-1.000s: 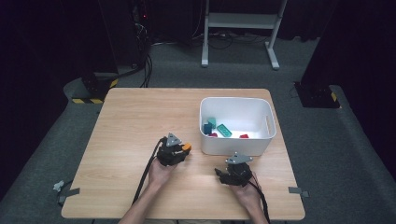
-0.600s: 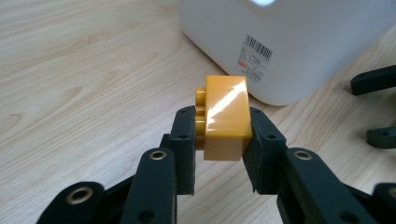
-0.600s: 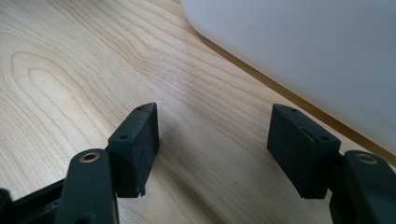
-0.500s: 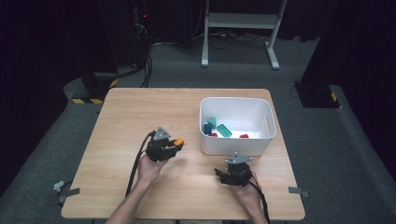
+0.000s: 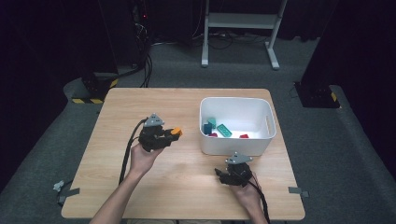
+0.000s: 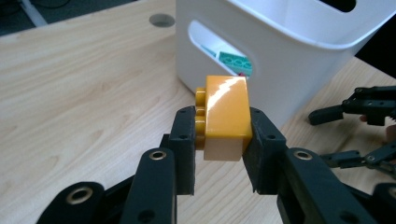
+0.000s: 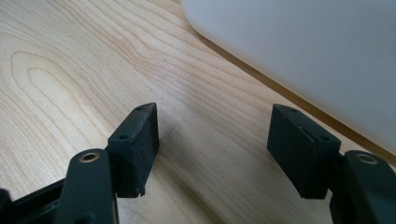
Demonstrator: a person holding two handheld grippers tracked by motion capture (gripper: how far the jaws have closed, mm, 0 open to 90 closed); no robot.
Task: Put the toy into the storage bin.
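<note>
**Orange brick clamped in left gripper, carried toward white bin**

An orange toy brick [image 6: 225, 116] is held in the left gripper [image 6: 219, 135], jaws clamped on its two long sides, studs facing one pad, smooth face the other. In the high view the brick [image 5: 176, 132] is seen above the wooden table [image 5: 116, 116], just left of the white plastic bin [image 5: 236, 125], not yet over the rim. Teal and red bricks are lying inside the bin; a teal one [image 6: 236, 60] is seen thru the handle slot in the left gripper view.

The right gripper [image 5: 232, 176] is resting low near the bin's front wall, jaws apart w/ nothing between them; its pads [image 7: 135, 144] are seen over bare wood beside the bin wall [image 7: 327, 56].

Handling, as judged: the brick is likely light, rigid, hard plastic, w/ a glossy and so somewhat slippery shell. No crushing risk is expected; the main risk is slip or twist if it is gripped near an edge. The hold looks centred approx. on the lower half, so the top sticks out above the pads. The flat sides are the best place to hold; the studded face gives extra bite. Release should be made only once the brick is clear of the rim.
</note>
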